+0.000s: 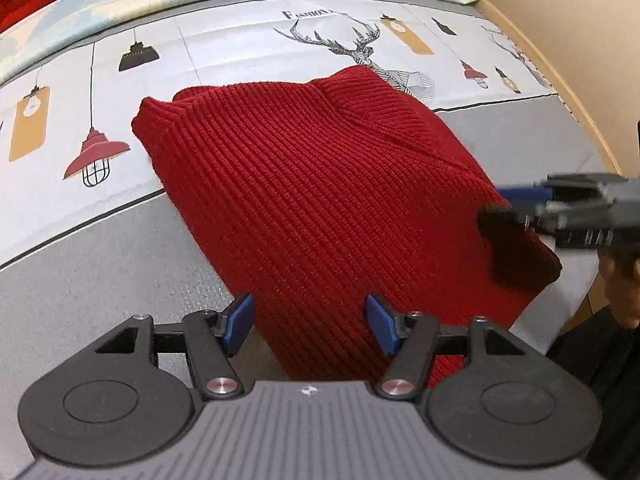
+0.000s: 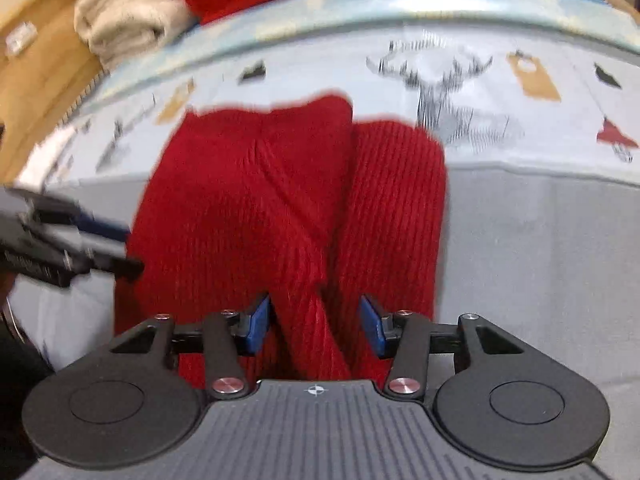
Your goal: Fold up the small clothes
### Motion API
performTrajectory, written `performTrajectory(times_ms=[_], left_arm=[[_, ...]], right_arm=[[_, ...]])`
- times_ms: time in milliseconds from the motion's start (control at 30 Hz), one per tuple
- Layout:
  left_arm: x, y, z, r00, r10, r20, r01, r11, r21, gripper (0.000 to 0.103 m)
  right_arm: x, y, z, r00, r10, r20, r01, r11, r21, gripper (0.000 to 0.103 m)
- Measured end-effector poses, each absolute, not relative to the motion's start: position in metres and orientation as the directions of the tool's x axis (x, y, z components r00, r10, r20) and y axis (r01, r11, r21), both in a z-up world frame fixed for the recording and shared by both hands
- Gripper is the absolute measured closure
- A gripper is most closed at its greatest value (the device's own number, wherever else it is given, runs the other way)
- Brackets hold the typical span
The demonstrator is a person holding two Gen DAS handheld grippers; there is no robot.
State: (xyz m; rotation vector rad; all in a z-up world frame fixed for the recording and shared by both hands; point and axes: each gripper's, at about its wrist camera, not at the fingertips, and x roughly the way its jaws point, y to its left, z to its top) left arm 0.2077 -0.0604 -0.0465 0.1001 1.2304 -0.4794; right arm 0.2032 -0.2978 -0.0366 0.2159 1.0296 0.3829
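Left gripper (image 1: pixel 310 326) stands wide, empty, over the near edge of the red knit (image 1: pixel 320 184) lying partly folded on the printed cloth (image 1: pixel 224 52). Right gripper (image 2: pixel 316 324) straddles a ridge, pads apart. Mid-fold, I judge; next, pinch that ridge and carry it across.
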Motion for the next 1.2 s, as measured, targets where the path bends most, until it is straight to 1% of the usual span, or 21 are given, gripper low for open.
performTrajectory(times_ms=[67, 167, 200, 300, 400, 500, 533, 567, 600, 633, 700, 767, 800, 900, 933, 1000, 1067, 1100, 1167, 1200], left_arm=[[0.208, -0.059, -0.046, 0.248, -0.300, -0.921, 0.403, 0.897, -0.183, 0.033], [0.210, -0.058, -0.048, 0.247, -0.299, -0.922, 0.403, 0.897, -0.183, 0.030], [0.211, -0.057, -0.050, 0.245, -0.299, -0.922, 0.401, 0.897, -0.184, 0.028], [0.212, -0.057, -0.051, 0.245, -0.298, -0.923, 0.397, 0.899, -0.185, 0.028], [0.212, -0.058, -0.051, 0.247, -0.297, -0.922, 0.397, 0.899, -0.184, 0.028], [0.213, -0.057, -0.052, 0.245, -0.301, -0.921, 0.396, 0.899, -0.189, 0.028], [0.212, -0.056, -0.052, 0.245, -0.303, -0.921, 0.397, 0.898, -0.190, 0.028], [0.212, -0.056, -0.051, 0.245, -0.303, -0.921, 0.399, 0.897, -0.189, 0.028], [0.212, -0.056, -0.051, 0.248, -0.303, -0.920, 0.401, 0.897, -0.187, 0.028], [0.212, -0.056, -0.050, 0.248, -0.305, -0.919, 0.402, 0.896, -0.189, 0.028], [0.212, -0.056, -0.049, 0.252, -0.305, -0.919, 0.404, 0.896, -0.186, 0.028], [0.212, -0.056, -0.048, 0.252, -0.311, -0.917, 0.406, 0.894, -0.191, 0.028], [0.212, -0.057, -0.048, 0.249, -0.314, -0.916, 0.406, 0.893, -0.195, 0.028], [0.211, -0.059, -0.050, 0.249, -0.314, -0.916, 0.415, 0.889, -0.193, 0.027], [0.210, -0.060, -0.049, 0.253, -0.310, -0.917, 0.418, 0.889, -0.185, 0.027], [0.209, -0.060, -0.048, 0.258, -0.303, -0.917, 0.418, 0.891, -0.176, 0.027], [0.209, -0.058, -0.046, 0.264, -0.310, -0.914, 0.407, 0.894, -0.186, 0.027], [0.209, -0.056, -0.043, 0.277, -0.312, -0.909, 0.403, 0.896, -0.185, 0.027], [0.209, -0.052, -0.034, 0.314, -0.322, -0.893, 0.395, 0.900, -0.185, 0.027], [0.209, -0.050, -0.030, 0.334, -0.334, -0.882, 0.389, 0.901, -0.194, 0.028]], right_arm=[[0.209, -0.302, -0.032, 0.511, 0.414, -0.753, -0.172, 0.908, 0.383, 0.051], [0.225, -0.306, -0.028, 0.576, 0.423, -0.699, -0.115, 0.889, 0.443, 0.047], [0.231, -0.307, -0.030, 0.588, 0.422, -0.690, -0.090, 0.882, 0.463, 0.043], [0.249, -0.305, -0.042, 0.574, 0.428, -0.698, -0.043, 0.867, 0.497, 0.042], [0.264, -0.298, -0.057, 0.545, 0.408, -0.732, -0.019, 0.879, 0.476, 0.041], [0.273, -0.296, -0.065, 0.547, 0.417, -0.726, -0.008, 0.870, 0.493, 0.040], [0.275, -0.296, -0.066, 0.547, 0.423, -0.722, -0.009, 0.866, 0.501, 0.050], [0.276, -0.295, -0.066, 0.548, 0.442, -0.710, -0.026, 0.857, 0.515, 0.068], [0.276, -0.293, -0.063, 0.554, 0.445, -0.703, -0.039, 0.858, 0.512, 0.083], [0.274, -0.291, -0.059, 0.574, 0.441, -0.690, -0.059, 0.862, 0.503, 0.087], [0.267, -0.292, -0.048, 0.620, 0.457, -0.638, -0.086, 0.848, 0.523, 0.089], [0.262, -0.295, -0.040, 0.653, 0.456, -0.604, -0.094, 0.841, 0.533, 0.089], [0.261, -0.294, -0.040, 0.655, 0.433, -0.620, -0.086, 0.857, 0.508, 0.089], [0.265, -0.288, -0.060, 0.586, 0.320, -0.745, -0.016, 0.923, 0.383, 0.088], [0.265, -0.286, -0.066, 0.572, 0.301, -0.763, -0.011, 0.933, 0.360, 0.087], [0.263, -0.274, -0.063, 0.582, 0.268, -0.768, -0.048, 0.954, 0.297, 0.084], [0.260, -0.270, -0.056, 0.588, 0.228, -0.776, -0.053, 0.968, 0.245, 0.077], [0.258, -0.272, -0.051, 0.593, 0.217, -0.775, -0.035, 0.969, 0.245, 0.070], [0.253, -0.278, -0.036, 0.629, 0.204, -0.750, -0.017, 0.968, 0.249, 0.069], [0.247, -0.280, -0.026, 0.661, 0.200, -0.723, -0.031, 0.970, 0.240, 0.068]])
